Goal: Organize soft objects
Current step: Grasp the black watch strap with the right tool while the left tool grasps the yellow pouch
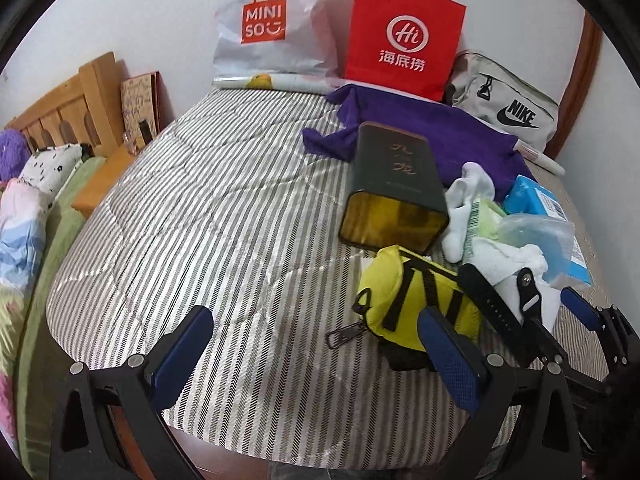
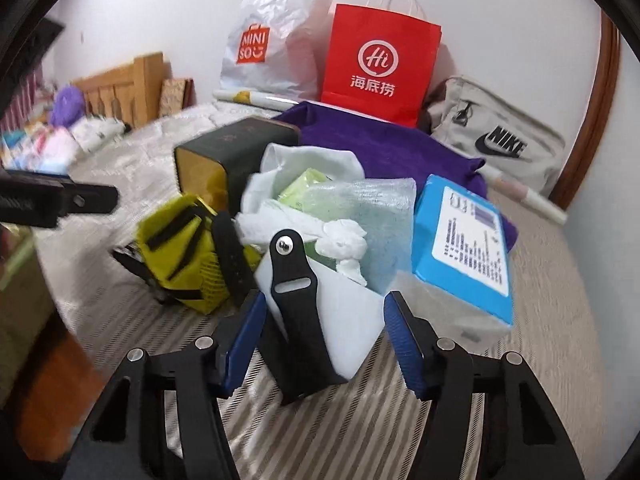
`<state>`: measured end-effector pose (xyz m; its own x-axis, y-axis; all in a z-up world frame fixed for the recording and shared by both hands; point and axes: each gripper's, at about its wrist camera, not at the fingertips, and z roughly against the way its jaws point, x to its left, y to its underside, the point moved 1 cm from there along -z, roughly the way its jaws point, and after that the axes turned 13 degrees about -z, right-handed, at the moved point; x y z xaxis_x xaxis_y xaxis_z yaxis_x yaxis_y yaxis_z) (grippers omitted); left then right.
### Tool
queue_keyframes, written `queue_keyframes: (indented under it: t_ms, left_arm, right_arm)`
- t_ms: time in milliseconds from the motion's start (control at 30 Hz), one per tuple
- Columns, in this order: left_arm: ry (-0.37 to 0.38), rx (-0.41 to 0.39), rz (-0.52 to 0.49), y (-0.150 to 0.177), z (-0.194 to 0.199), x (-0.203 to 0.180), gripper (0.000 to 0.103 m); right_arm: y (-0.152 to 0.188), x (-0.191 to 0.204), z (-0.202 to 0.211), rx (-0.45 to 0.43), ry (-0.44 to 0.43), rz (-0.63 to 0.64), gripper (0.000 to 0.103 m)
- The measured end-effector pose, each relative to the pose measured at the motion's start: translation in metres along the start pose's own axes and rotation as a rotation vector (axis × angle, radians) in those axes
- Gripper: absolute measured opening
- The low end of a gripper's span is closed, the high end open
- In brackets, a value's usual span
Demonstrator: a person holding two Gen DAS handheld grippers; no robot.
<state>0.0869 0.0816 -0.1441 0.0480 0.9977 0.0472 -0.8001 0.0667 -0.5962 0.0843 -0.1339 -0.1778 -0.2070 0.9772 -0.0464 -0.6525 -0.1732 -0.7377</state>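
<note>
Status: early stage; no sorted group is visible, so nearly all of the task appears to remain.

Work area: a striped quilt [image 1: 192,208] covering the bed. The soft objects lie in one mixed heap at its right side:

- a yellow pouch [image 1: 404,300] with black straps, nearest the left gripper;
- white socks [image 1: 472,184] and other white cloth, tangled with a green packet [image 2: 308,184] and a clear plastic bag [image 2: 376,216];
- a purple cloth [image 1: 420,128], spread flat behind the heap, touching the red paper bag [image 1: 404,36];
- a black watch strap [image 2: 296,292], lying over a white card-like piece [image 2: 352,320] at the front of the heap.

Hard items sit among them (these likely need separating out): a dark tin [image 1: 396,184] on its side with its open end toward the camera, and a blue box [image 2: 464,240] beside the plastic bag.

Left gripper [image 1: 320,344]: wide open, holding nothing, hovering over bare quilt with its right finger just beside the yellow pouch.

Right gripper [image 2: 324,340]: open, its fingers standing either side of the watch strap and white piece. Contact cannot be confirmed; the gap suggests no grip yet.

Remaining, as judged: pick each soft item from the heap and group or stow it. Possible receptacles stand at the wall: the white shopping bag [image 1: 276,24], the red paper bag and a grey Nike bag [image 1: 508,108].
</note>
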Motion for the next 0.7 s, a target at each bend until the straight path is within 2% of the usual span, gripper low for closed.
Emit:
queue_keyframes:
  t_ms: [167, 200, 233, 267, 333, 400, 600, 667, 700]
  left_arm:
    - [0.023, 0.009, 0.014, 0.003, -0.008, 0.006, 0.102]
    - [0.028, 0.01, 0.015, 0.003, -0.009, 0.006, 0.102]
    - [0.031, 0.011, 0.015, 0.004, -0.009, 0.007, 0.102]
    - [0.033, 0.013, 0.015, 0.004, -0.01, 0.007, 0.102]
    - [0.036, 0.013, 0.014, 0.004, -0.01, 0.007, 0.102]
    - [0.04, 0.011, 0.012, 0.003, -0.011, 0.007, 0.102]
    - [0.043, 0.011, 0.0, 0.003, -0.01, 0.002, 0.102]
    - [0.044, 0.01, -0.003, 0.002, -0.01, 0.0, 0.102]
    - [0.044, 0.011, -0.004, 0.001, -0.009, -0.001, 0.102]
  right_arm:
    - [-0.001, 0.007, -0.005, -0.021, 0.027, 0.043, 0.06]
    - [-0.001, 0.007, -0.004, -0.025, 0.022, 0.05, 0.054]
    - [-0.001, 0.007, -0.002, -0.026, -0.003, 0.058, 0.033]
    - [-0.002, 0.006, -0.001, -0.019, -0.022, 0.059, 0.022]
    - [-0.005, -0.003, 0.002, 0.002, -0.072, 0.008, 0.021]
    - [-0.009, -0.013, 0.003, 0.011, -0.107, -0.049, 0.011]
    - [-0.006, -0.031, 0.005, 0.05, -0.15, -0.118, 0.012]
    - [-0.003, -0.029, 0.008, 0.047, -0.166, -0.107, 0.02]
    - [-0.002, -0.026, 0.01, 0.035, -0.174, -0.096, 0.032]
